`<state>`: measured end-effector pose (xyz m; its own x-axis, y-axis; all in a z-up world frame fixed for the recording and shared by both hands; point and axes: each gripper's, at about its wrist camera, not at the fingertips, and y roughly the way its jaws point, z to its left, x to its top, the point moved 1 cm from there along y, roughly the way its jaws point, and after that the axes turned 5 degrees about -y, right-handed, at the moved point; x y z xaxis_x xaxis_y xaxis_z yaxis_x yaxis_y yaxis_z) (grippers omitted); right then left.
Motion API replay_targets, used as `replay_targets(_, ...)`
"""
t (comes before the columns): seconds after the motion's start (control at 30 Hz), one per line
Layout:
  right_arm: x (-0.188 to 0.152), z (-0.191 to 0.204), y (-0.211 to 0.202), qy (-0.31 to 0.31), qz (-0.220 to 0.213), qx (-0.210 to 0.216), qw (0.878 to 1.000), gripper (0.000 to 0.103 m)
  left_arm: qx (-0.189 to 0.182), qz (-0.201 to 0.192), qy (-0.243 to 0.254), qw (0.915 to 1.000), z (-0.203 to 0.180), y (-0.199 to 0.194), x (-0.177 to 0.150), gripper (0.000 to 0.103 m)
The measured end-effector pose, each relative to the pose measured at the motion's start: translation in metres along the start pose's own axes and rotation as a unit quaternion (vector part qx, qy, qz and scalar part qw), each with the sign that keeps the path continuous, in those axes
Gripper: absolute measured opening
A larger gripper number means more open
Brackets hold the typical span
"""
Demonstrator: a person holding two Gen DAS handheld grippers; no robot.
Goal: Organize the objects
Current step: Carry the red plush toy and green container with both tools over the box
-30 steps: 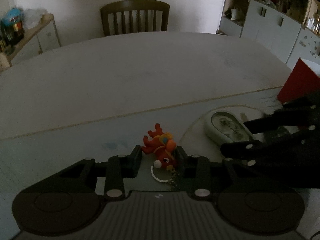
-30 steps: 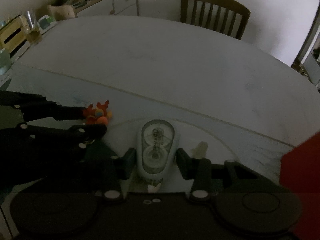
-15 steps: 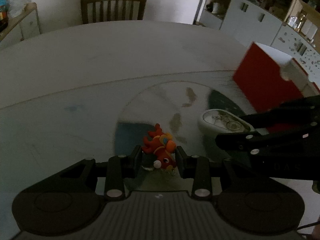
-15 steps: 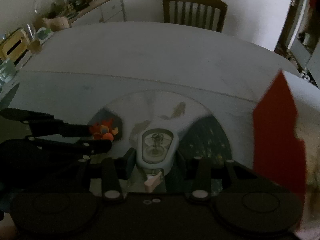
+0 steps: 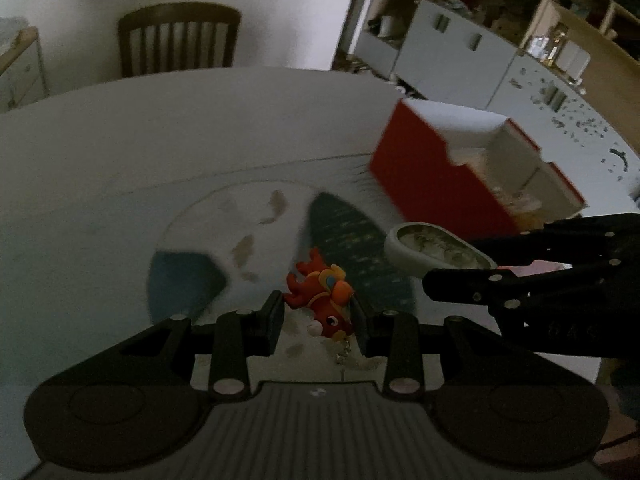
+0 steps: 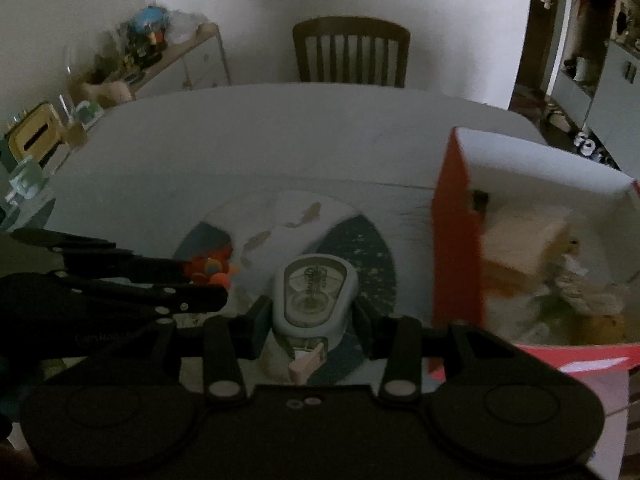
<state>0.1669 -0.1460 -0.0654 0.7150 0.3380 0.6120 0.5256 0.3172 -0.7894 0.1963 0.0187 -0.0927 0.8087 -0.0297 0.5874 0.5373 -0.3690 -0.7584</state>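
The left tongs point(image 5: 318, 312) were clamped on a red toy point(image 5: 320, 300), a small figure with orange trim and a metal chain dangling under it. The toy hung clear above the table point(image 5: 160, 140), over a round printed mat point(image 5: 192, 276).

The right tongs point(image 6: 306, 316) were clamped on a pale tape dispenser point(image 6: 314, 296), its pink tip pointing back toward the camera. In the left view the dispenser point(image 5: 436, 250) sat at 3 o'clock from the toy, near it but not touching, pinched by the dark fingers point(image 5: 472, 284) of the right tongs. In the right view the toy point(image 6: 210, 270) sat at 9 o'clock from the dispenser.

A red box point(image 6: 456, 240) with a white inside stood open on the table, at 2 o'clock from the dispenser; some blurred things lay in it, too smeared to tell apart. In the left view the box point(image 5: 432, 184) stood at 1 o'clock from the toy. A wooden chair point(image 6: 350, 52) stood at the far table edge, at 12 o'clock.
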Motion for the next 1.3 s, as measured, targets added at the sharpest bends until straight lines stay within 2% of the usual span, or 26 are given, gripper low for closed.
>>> replay_targets(0.6,-0.014,-0.074,-0.063,0.011,-0.044,-0.027,0.999,0.043,-0.034,-0.031,0.042,0.9981,-0.100,-0.006,0.032,0.035)
replay_targets(0.93,-0.023,-0.129,-0.079,0.016,-0.055,-0.036,0.998,0.043,-0.033,-0.035,0.053,0.9974,-0.153,0.014,0.043,0.035)
replay_targets(1.3,-0.027,-0.200,-0.077,0.019,-0.058,-0.064,0.996,0.043,-0.020,-0.034,0.071,0.9967,-0.211,0.053,0.060,0.035)
